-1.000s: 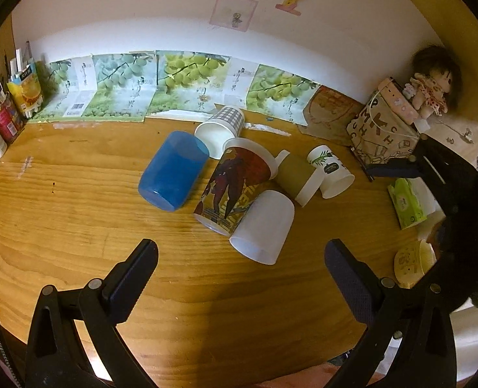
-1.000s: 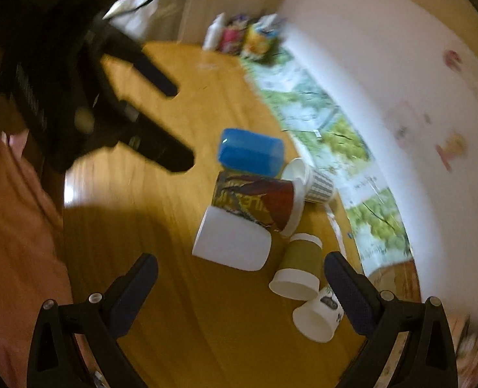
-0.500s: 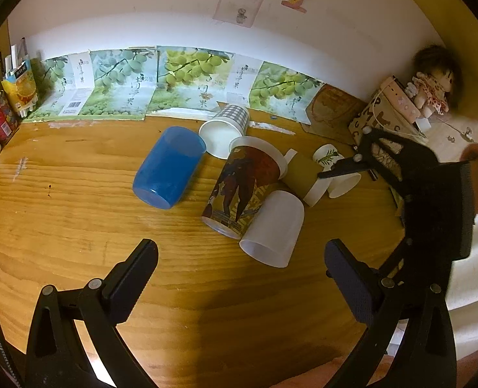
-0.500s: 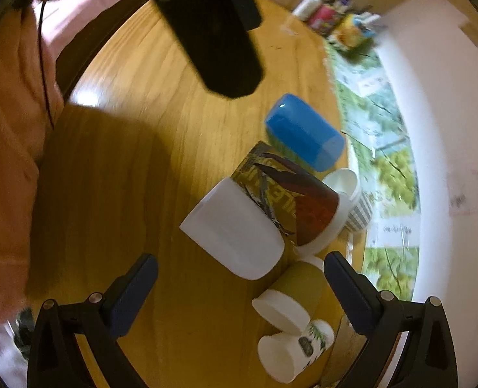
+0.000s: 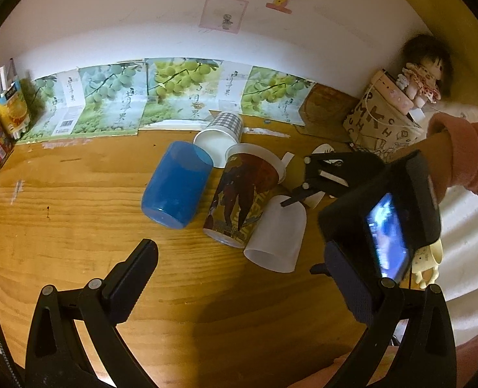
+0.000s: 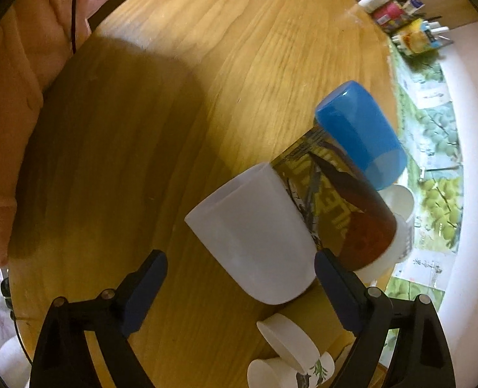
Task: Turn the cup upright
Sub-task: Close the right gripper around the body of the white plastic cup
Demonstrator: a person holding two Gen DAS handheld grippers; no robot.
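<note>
The right gripper (image 6: 240,286) is wide open around the white cup (image 6: 255,236), which lies on its side. It holds nothing, and next it needs to squeeze and tip the cup up. The left gripper (image 5: 239,278) waits open and empty.

Dim warm light, heavy fisheye bending, dark vignette, broad soft shadows, slight blur

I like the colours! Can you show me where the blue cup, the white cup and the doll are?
blue cup (image 5: 177,187), left wrist view, middle of its side.
white cup (image 6: 255,236), right wrist view, middle of its side.
doll (image 5: 425,74), left wrist view, on its body.
</note>
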